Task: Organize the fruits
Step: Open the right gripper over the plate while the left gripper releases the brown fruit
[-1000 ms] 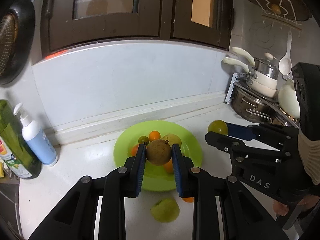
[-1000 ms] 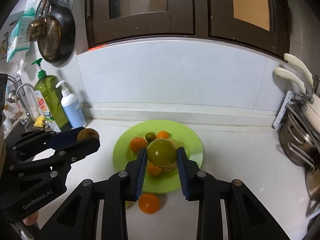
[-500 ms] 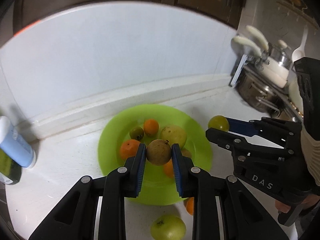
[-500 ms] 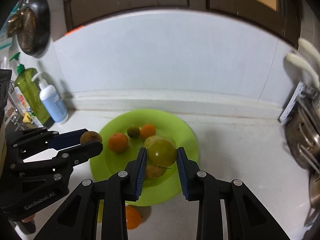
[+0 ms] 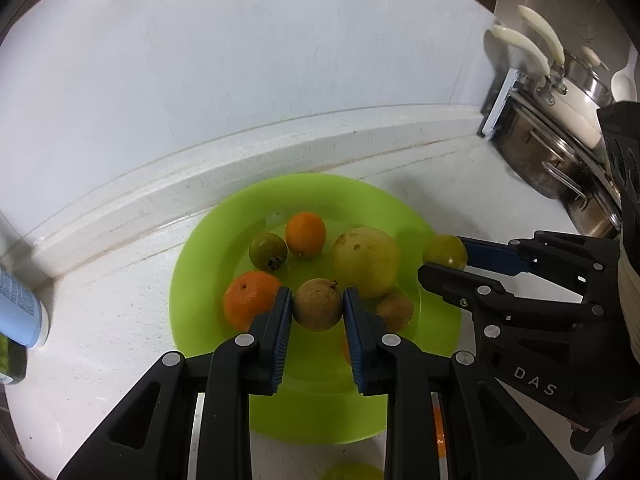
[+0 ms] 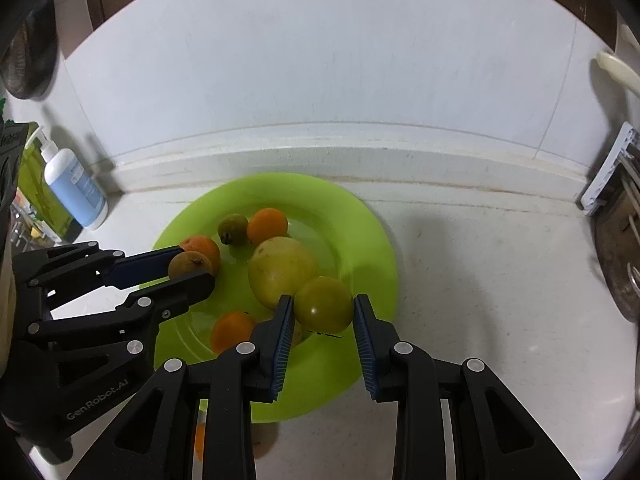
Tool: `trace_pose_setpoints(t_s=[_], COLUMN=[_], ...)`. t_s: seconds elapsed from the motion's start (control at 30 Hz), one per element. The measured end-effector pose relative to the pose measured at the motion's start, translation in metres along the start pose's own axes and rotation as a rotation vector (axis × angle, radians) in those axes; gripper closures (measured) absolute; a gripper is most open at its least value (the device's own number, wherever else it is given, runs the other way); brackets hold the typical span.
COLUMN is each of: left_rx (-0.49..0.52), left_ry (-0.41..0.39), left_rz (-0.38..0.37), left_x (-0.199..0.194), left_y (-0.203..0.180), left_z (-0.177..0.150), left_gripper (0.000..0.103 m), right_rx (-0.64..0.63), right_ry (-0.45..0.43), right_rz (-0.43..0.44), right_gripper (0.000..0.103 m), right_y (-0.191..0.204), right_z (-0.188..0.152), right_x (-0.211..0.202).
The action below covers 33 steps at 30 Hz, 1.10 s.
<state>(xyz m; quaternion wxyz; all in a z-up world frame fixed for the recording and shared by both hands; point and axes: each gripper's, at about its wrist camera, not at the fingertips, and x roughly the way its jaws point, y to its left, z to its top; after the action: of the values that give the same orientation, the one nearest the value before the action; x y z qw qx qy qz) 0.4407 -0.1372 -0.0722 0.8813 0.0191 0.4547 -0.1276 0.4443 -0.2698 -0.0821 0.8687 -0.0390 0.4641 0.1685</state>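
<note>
A lime-green plate [image 5: 200, 280] [image 6: 372, 240] lies on the white counter and holds several fruits: oranges [image 5: 306, 229] [image 5: 248, 298], a small green fruit [image 5: 267, 250] and a large yellow-green one [image 5: 366, 260] [image 6: 282, 270]. My left gripper [image 5: 318, 310] [image 6: 188, 270] is shut on a brown round fruit [image 5: 318, 308] [image 6: 188, 263] low over the plate's middle. Over the plate's right part, my right gripper [image 6: 323, 312] [image 5: 444, 258] is shut on a green round fruit [image 6: 323, 309] [image 5: 445, 250].
Off the plate's near edge lie an orange [image 5: 439, 436] [image 6: 199, 440] and a green fruit [image 5: 348, 472] on the counter. A blue-white pump bottle [image 6: 74, 188] and a green bottle stand at the left; steel pots [image 5: 552, 152] on a rack at the right. A raised ledge runs behind the plate.
Both grippers have come down and forward toward the plate, each still holding its fruit. The view has tilted downward, so the cabinets have left the frame and the plate looks larger.
</note>
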Motion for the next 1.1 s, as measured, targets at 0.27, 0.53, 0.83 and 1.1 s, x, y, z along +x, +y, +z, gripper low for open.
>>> trace_pose_setpoints(t_s=[0.27,0.53,0.83,1.1], left_rx=[-0.005,-0.005,-0.027,-0.028], left_ry=[0.019,-0.029,-0.152,-0.232], left_rz=[0.003,0.003,0.052,0.079], left_x=[0.01,-0.014,-0.065,-0.11], left_y=[0.0,0.002,0.004,0.001], left_z=[0.004,-0.001,-0.012,-0.03], left_gripper=[0.076,0.072,0.063,0.051], right_rx=[0.024,0.013,0.002,-0.032], right_ry=[0.024,-0.008,-0.089,-0.181], right_rz=[0.009,-0.003,0.009,0.028], right_gripper=[0.072,0.071,0.064,0.062], right_y=[-0.007,-0.002,0.012,0.031], right_z=[-0.002,-0.002,-0.01,-0.024], right_x=[0.011,0.001,-0.038,-0.081])
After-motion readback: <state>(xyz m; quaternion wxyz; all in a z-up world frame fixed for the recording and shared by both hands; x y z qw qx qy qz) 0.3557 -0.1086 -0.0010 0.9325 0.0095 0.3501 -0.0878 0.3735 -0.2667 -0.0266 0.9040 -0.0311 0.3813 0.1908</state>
